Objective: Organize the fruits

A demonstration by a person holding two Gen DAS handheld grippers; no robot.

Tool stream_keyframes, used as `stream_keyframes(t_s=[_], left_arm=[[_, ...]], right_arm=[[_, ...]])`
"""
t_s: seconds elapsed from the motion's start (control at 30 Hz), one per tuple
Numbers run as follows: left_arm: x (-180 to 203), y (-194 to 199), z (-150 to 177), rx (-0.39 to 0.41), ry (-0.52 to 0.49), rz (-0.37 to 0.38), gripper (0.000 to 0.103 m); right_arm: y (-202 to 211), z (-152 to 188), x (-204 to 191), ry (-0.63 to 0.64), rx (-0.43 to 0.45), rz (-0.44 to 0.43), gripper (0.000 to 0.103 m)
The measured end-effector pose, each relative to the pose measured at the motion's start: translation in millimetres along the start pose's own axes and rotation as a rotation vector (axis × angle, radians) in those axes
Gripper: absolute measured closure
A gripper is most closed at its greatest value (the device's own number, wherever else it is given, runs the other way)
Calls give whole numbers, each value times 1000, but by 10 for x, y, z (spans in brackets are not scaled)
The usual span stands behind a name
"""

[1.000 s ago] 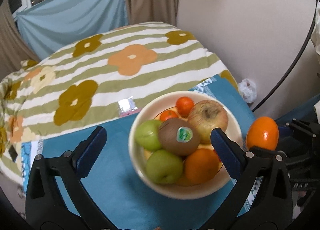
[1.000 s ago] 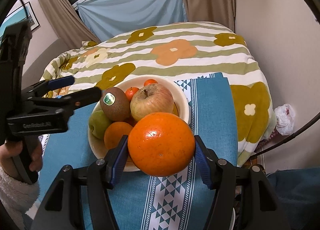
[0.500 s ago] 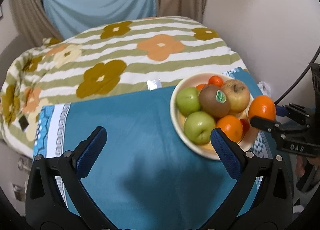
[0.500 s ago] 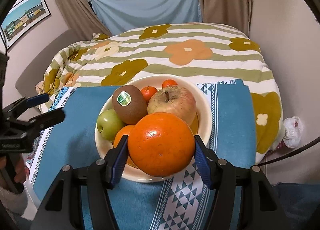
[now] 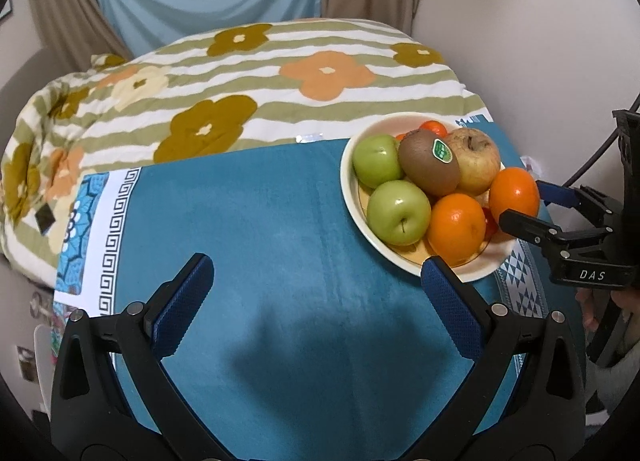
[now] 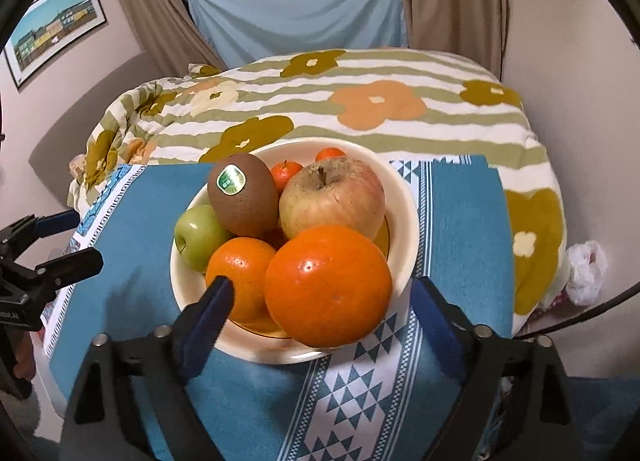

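Looking first through the left wrist view: left gripper spread wide and empty above bare teal cloth, nothing between its blue pads, well apart from the fruit. Swung away from the cream bowl, which a second ago sat right between those fingers and now lies off to the upper right. Heaped in that bowl: two green apples, a stickered kiwi, a russet apple, a smaller orange, small mandarins at the back. At the bowl's near right edge, the large orange, with the right gripper reaching in from the right, dark fingers either side of it. Turning to the right wrist view: right gripper with jaws opening, pads now clearly clear of the large orange on both sides, where half a second ago they were pressed tight against it. Orange between the fingers but no longer gripped, apparently settled on the pile at the near rim, leaning on the smaller orange and the russet apple. Probably marks this fruit as delivered; perched high and near the edge, so some risk of rolling off onto the patterned cloth when the fingers back out. No loose fruit visible outside the bowl in either view, so possibly close to done.
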State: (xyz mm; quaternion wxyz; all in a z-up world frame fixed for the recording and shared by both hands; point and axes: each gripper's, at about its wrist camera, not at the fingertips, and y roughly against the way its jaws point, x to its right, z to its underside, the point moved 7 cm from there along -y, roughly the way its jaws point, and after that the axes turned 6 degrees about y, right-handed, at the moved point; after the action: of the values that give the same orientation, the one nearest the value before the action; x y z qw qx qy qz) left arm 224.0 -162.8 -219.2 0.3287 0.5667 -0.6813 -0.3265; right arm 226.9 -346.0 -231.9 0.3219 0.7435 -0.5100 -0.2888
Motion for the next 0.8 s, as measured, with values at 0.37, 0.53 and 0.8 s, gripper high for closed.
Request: stream_keyframes(t_s=[0.37,0.53,0.8], left_arm=[[-45,398,-73,61,6,-14,0],[-210,783,-140,115,7,-26,0],[-601,1491,-164,206,44,-37,0]], right_arm=[[318,-90,-56,-13,38,19,14],[661,-192,-247,-24,66,56,14],[1311,-354,-732,-97,128,92,0]])
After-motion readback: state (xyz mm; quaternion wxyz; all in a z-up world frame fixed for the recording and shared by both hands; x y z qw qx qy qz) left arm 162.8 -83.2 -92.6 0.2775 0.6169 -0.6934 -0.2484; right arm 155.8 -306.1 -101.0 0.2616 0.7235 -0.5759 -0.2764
